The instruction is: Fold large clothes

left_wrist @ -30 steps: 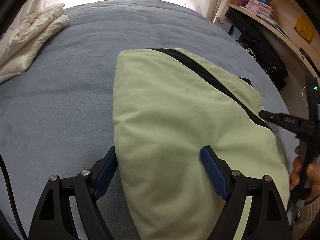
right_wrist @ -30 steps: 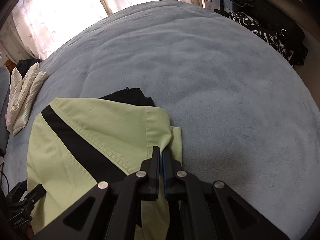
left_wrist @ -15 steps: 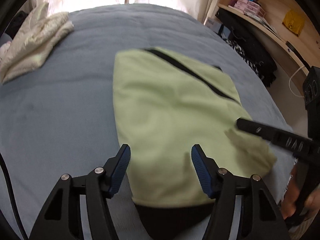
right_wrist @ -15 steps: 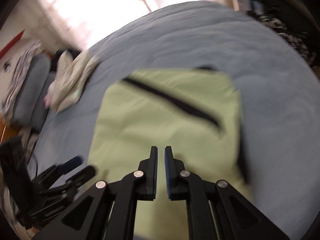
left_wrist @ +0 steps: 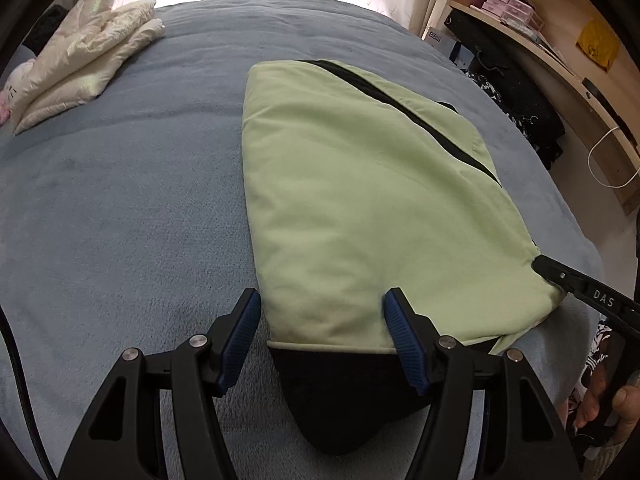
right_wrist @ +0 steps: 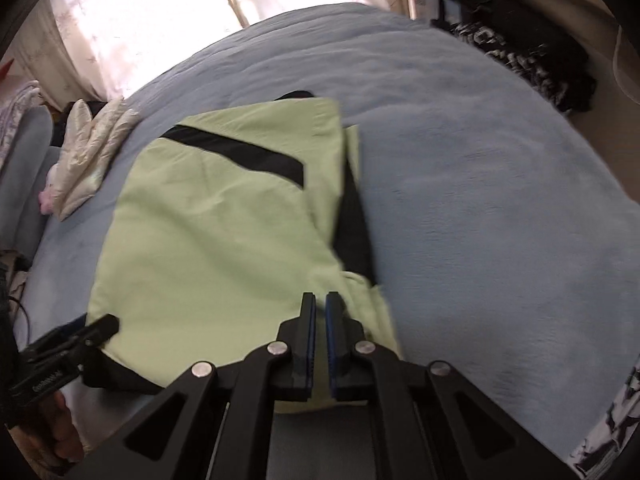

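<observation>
The folded garment of pale green cloth (left_wrist: 360, 200) carries a black diagonal stripe (left_wrist: 400, 112) and shows black fabric (left_wrist: 344, 392) under its near edge, on a plush bedcover of dusty grey-blue (left_wrist: 120, 200). A cream, faintly shiny quilted bundle (left_wrist: 80, 64) lies at the bedcover's far left corner. Both black grippers have blue ribbed pads (left_wrist: 400, 332).

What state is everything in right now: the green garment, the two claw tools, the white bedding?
Green garment: folded, flat on the blue bed.
Left gripper: open, straddling the garment's near edge.
Right gripper: shut, nothing visibly between its pads.
White bedding: bundled at the bed's far corner.
</observation>
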Available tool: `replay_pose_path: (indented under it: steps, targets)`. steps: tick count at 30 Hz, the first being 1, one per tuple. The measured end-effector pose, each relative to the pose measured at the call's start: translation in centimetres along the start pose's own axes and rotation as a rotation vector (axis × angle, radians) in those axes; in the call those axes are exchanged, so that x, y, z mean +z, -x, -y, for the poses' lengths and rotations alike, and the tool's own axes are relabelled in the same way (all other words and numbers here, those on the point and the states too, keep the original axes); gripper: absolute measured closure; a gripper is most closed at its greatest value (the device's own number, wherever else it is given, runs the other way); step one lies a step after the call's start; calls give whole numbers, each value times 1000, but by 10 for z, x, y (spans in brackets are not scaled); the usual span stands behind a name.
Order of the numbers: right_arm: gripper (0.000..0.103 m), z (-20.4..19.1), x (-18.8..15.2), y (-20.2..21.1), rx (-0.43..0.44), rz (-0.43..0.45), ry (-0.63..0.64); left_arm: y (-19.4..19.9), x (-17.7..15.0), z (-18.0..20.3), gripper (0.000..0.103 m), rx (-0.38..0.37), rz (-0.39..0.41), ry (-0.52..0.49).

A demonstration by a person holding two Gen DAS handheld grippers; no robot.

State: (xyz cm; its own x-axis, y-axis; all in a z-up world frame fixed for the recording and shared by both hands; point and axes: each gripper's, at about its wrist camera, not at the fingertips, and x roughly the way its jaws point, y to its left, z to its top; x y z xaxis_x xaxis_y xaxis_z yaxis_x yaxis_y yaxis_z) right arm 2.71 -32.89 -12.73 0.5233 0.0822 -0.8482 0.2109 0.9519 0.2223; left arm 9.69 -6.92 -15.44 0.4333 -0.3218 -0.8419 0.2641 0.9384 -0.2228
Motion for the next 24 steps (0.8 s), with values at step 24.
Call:
replay_pose_path:
  steps: [24]
  targets:
    - [93,23,-16,1,74,-15,-184,28,-9,-3,41,6,12,38]
